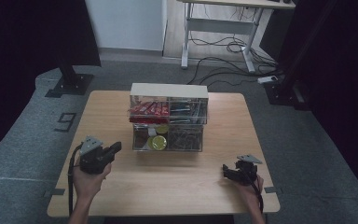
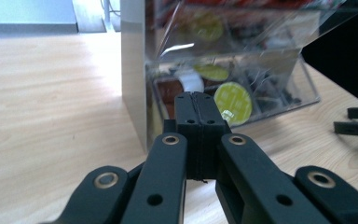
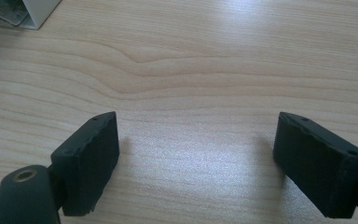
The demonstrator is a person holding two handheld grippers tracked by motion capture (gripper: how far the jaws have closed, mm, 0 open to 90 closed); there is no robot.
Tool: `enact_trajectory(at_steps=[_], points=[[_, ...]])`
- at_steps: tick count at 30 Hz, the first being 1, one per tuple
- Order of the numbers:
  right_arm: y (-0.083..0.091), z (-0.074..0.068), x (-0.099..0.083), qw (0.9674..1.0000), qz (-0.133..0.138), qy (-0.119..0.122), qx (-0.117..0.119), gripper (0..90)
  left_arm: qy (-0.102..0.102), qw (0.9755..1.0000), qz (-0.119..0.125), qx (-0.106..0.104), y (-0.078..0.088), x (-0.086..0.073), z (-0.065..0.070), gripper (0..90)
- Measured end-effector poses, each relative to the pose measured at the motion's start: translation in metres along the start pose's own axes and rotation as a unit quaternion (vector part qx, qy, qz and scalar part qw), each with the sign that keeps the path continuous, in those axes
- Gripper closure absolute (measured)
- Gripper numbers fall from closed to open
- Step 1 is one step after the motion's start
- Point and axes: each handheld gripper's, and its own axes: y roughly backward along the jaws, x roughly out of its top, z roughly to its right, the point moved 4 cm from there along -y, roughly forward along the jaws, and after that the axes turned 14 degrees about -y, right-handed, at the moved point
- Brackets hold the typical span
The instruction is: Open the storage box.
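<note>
The left gripper (image 1: 115, 148) has its jaws pressed together with nothing in them. It points at the clear drawer box (image 1: 168, 122) in the middle of the table (image 1: 177, 186), close to the pulled-out bottom drawer (image 2: 242, 100) (yellow-lidded pods inside). The right gripper (image 3: 196, 163) rests wide apart. I think reaching comes first; next, open up.

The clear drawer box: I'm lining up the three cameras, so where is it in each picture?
High view: clear drawer box at table centre.
Left gripper view: upper middle and right, behind the shut jaws.
Right gripper view: only a corner, top left.
Shared landmark: the wooden table.
</note>
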Motion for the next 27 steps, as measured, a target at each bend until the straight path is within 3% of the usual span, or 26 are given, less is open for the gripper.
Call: enact_trajectory(at_steps=[4,19,27], points=[[0.000,0.000,0.000,1.0000,0.000,0.000,0.000,14.7,-0.005,0.9998,0.006,-0.017,0.001,0.014,0.002,90.0],[0.000,0.000,0.000,1.0000,0.000,0.000,0.000,14.9,-0.020,0.9989,0.013,-0.041,-0.010,0.045,0.005,90.0],[0.001,0.000,0.000,1.0000,0.000,-0.001,0.001,15.2,-0.019,0.9985,0.010,-0.051,-0.018,0.055,0.005,90.0]])
